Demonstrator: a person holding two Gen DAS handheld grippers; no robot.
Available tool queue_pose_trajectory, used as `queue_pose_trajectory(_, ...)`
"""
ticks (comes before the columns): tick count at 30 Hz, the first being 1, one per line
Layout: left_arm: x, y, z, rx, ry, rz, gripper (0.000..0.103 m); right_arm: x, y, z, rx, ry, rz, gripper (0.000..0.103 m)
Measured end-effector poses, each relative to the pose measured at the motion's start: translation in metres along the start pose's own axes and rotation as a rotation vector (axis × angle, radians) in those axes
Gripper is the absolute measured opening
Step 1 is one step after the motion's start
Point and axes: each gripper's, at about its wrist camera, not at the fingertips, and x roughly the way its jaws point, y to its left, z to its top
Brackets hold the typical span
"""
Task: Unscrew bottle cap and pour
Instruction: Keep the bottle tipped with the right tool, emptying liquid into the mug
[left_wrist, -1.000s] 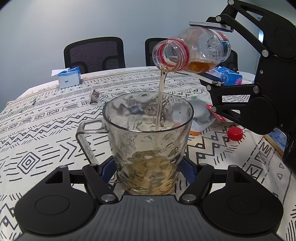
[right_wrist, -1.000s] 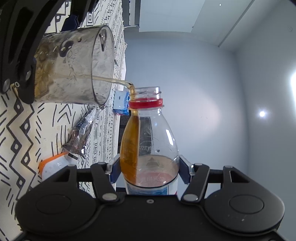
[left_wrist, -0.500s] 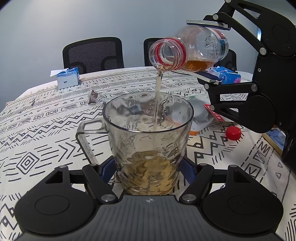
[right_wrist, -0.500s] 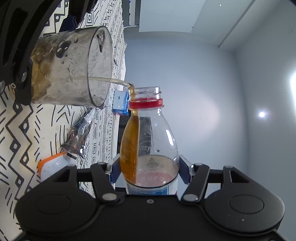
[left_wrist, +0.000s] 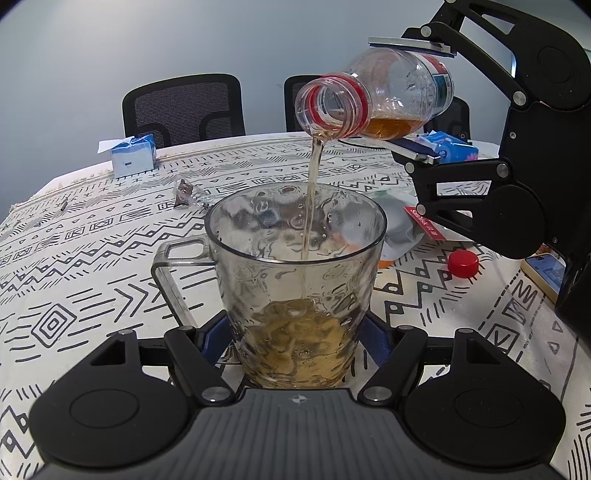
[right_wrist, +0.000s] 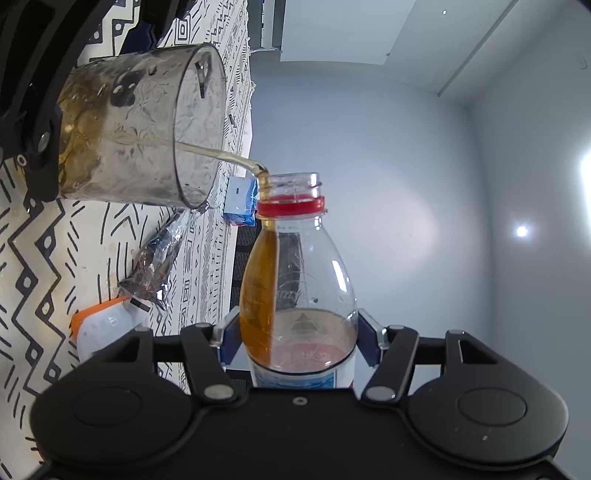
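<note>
Right gripper jaws clamp the clear plastic bottle, pouring amber tea; left gripper jaws squeeze the dimpled glass mug.

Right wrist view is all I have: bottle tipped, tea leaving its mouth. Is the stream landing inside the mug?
Observer: Yes. In the left wrist view the stream drops inside the glass mug's rim, near its middle.
Operator: Where did the cap end up?
Observer: The red cap lies on the tablecloth right of the mug, under the right gripper.
Operator: Is the mug steadied?
Observer: The left gripper is shut on its base, blue pads on both sides.
Operator: Which way does the handle point?
Observer: The mug's handle points left, away from the bottle.
</note>
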Motion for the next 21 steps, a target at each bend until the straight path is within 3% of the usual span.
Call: queue_pose_trajectory(21, -0.0016, -0.0022, -0.0005, 0.006, 0.001, -0.003, 0.071, -0.0062, 0.0015, -0.0035, -0.027, 0.002, -0.004, 0.065)
